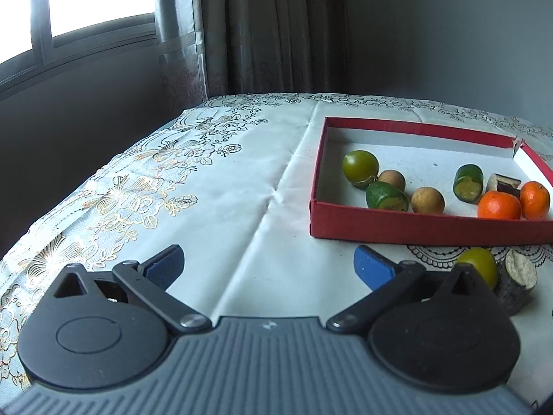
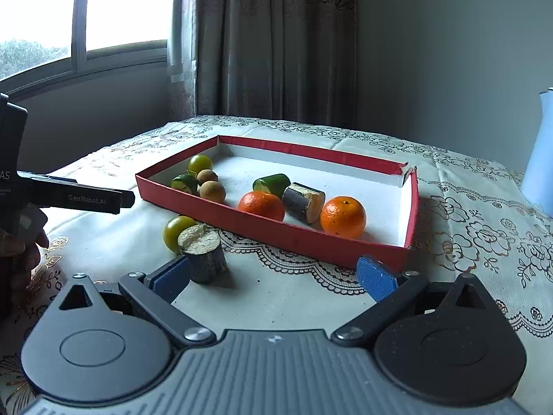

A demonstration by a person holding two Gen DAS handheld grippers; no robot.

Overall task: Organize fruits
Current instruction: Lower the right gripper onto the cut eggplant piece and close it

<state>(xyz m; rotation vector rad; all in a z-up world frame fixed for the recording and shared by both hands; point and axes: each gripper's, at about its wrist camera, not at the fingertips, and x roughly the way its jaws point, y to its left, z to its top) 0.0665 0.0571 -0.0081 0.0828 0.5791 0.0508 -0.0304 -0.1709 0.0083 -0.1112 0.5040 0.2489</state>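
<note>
A red box (image 1: 414, 230) (image 2: 276, 233) with a white inside holds two oranges (image 2: 343, 217), two brown longans (image 2: 212, 191), a round green fruit (image 1: 360, 166), green cut pieces (image 2: 272, 184) and a dark sugarcane piece (image 2: 303, 202). Outside the box, on the cloth, lie a round green fruit (image 2: 177, 228) (image 1: 478, 265) and a dark sugarcane piece (image 2: 203, 254) (image 1: 516, 285). My left gripper (image 1: 268, 268) is open and empty, left of the box. My right gripper (image 2: 273, 276) is open and empty; its left pad is next to the loose sugarcane piece.
The table has a white floral cloth (image 1: 172, 190). A window and curtains (image 2: 269, 41) stand behind it. A pale blue object (image 2: 541, 159) stands at the right edge. The left gripper's body (image 2: 69, 199) and a hand show at the left in the right wrist view.
</note>
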